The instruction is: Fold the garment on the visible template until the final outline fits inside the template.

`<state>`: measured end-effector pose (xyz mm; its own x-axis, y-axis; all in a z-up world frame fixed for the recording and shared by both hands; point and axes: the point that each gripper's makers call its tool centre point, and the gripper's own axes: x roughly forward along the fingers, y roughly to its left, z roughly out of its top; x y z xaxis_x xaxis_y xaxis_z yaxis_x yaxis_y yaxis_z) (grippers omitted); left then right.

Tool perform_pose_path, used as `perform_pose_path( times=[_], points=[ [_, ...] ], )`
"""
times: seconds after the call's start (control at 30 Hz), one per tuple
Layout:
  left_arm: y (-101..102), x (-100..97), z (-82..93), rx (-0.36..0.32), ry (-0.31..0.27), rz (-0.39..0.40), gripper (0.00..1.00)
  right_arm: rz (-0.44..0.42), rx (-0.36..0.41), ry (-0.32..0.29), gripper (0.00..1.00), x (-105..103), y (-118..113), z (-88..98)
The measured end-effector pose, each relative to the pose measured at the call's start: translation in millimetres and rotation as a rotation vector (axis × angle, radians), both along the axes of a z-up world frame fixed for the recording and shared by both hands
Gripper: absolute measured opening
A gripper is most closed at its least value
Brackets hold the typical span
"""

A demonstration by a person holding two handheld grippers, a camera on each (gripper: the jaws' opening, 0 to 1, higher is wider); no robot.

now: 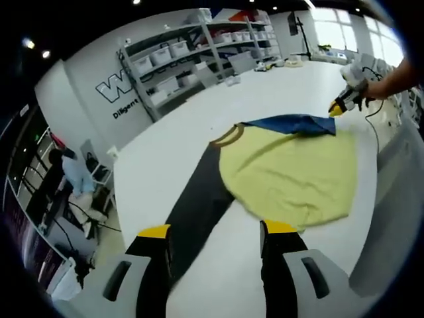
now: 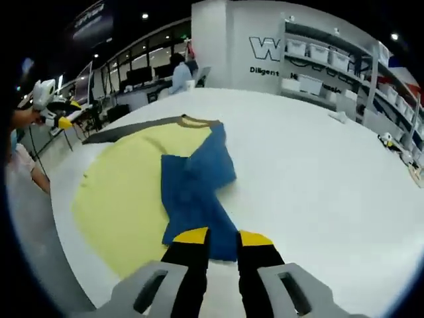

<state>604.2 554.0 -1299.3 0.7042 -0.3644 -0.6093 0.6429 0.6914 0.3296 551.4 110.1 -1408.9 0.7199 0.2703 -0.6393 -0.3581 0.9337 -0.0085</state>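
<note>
Right gripper (image 2: pixel 214 240) jaws clamped on blue sleeve (image 2: pixel 197 192) end, sleeve folded across yellow garment (image 2: pixel 126 192) body, garment flat on white table (image 2: pixel 311 172), left gripper (image 1: pixel 217 233) jaws spread, holding nothing, above dark sleeve (image 1: pixel 197 205), shelving (image 1: pixel 192 56) behind.

Yellow garment (image 1: pixel 291 175) lies flat on white table (image 1: pixel 199 126), blue sleeve (image 2: pixel 195 185) folded inward.

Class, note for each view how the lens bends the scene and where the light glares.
Left gripper view: table edge curves, shelves lean, windows upper right blown out. Right gripper view: table bulges round the shirt, ceiling spots flare, edges darken.
</note>
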Motion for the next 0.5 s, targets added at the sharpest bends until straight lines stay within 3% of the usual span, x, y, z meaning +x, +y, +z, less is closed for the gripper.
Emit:
perform_pose_path(
  times=[0.07, 0.17, 0.23, 0.3, 0.5],
  points=[
    [0, 1.1, 0.3, -0.004, -0.002, 0.002, 0.55, 0.059, 0.023, -0.015, 0.18, -3, 13, 0.1],
    [0, 0.9, 0.0, -0.006, -0.002, 0.005, 0.54, 0.181, -0.012, 0.003, 0.25, -11, 33, -9.6],
    [0, -0.1, -0.6, -0.012, -0.001, 0.008, 0.55, 0.218, -0.023, 0.017, 0.3, -15, 42, -16.0],
    [0, -2.6, -0.5, -0.014, -0.004, 0.006, 0.55, 0.237, -0.043, 0.014, 0.36, -15, 49, -21.4],
    [7, -12.3, 0.5, -0.011, -0.004, 0.008, 0.54, 0.243, -0.048, 0.034, 0.33, -10, 58, -34.4]
  ],
)
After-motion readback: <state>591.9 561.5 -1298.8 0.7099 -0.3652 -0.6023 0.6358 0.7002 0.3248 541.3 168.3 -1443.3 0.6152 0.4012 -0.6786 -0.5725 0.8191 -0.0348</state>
